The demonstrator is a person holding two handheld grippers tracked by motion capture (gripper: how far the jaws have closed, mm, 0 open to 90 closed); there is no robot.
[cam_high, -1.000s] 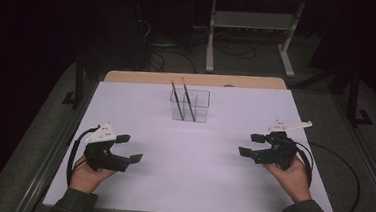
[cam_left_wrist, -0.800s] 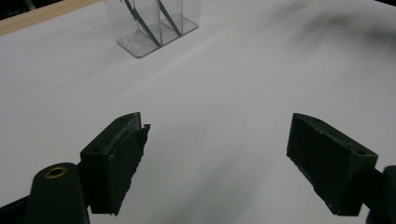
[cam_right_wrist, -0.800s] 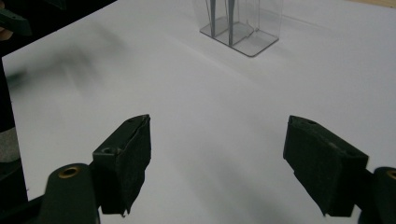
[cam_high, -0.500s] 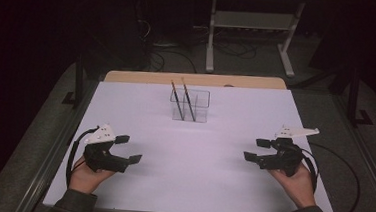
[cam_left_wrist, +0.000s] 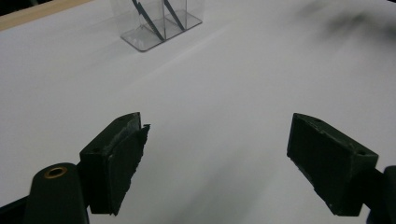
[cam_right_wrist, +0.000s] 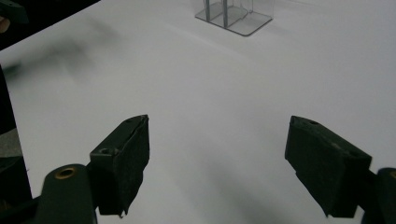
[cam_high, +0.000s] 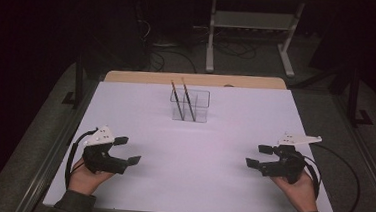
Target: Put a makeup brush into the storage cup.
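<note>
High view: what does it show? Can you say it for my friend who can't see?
A person's two hands each hold an open black gripper, the left gripper and the right gripper, low over a white table. Farther back, in the middle, stands a clear box with two pencils leaning inside.

Table (cam_high: 213,153) btwn both tongs bare, free passage; sole obstacle: clear holder (cam_high: 190,106) w/ sticks, far-centre.

Table top (cam_high: 193,151): we see a smooth, matt white sheet, paper-like.
Table edge (cam_high: 193,79): we read it as pale wood.
Holder (cam_high: 190,106): clear, glossy plastic.
Left gripper (cam_high: 126,151): matt black jaws with rough pads (cam_left_wrist: 122,158); we see a brass-coloured metal eyelet.
Right gripper (cam_high: 258,156): same matt black.
</note>
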